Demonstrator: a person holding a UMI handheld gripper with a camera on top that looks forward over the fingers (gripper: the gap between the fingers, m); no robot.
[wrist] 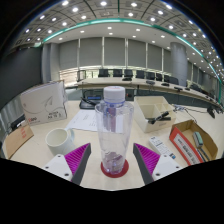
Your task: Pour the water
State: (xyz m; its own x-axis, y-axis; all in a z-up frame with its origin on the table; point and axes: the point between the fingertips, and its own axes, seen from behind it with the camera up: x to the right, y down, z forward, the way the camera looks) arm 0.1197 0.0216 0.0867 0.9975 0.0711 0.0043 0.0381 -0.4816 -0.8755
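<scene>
Bottle [114, 128] stood between the fingers near the table's [40, 150] front edge, cup [58, 140] left, boxes [152, 113] right.

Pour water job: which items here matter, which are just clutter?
Job:
bottle, upright between the tool fingers, gaps either side
white cup, left of it, the likely target

Clutter:
white box
open carton
brown box
chairs

Two dark fingers are seen on the gripper [113, 160], one at either side. A bright magenta pad [76, 160] is borne on the inner face of each finger, shaped as a wedge. No person's hand or sleeve is shown.
</scene>
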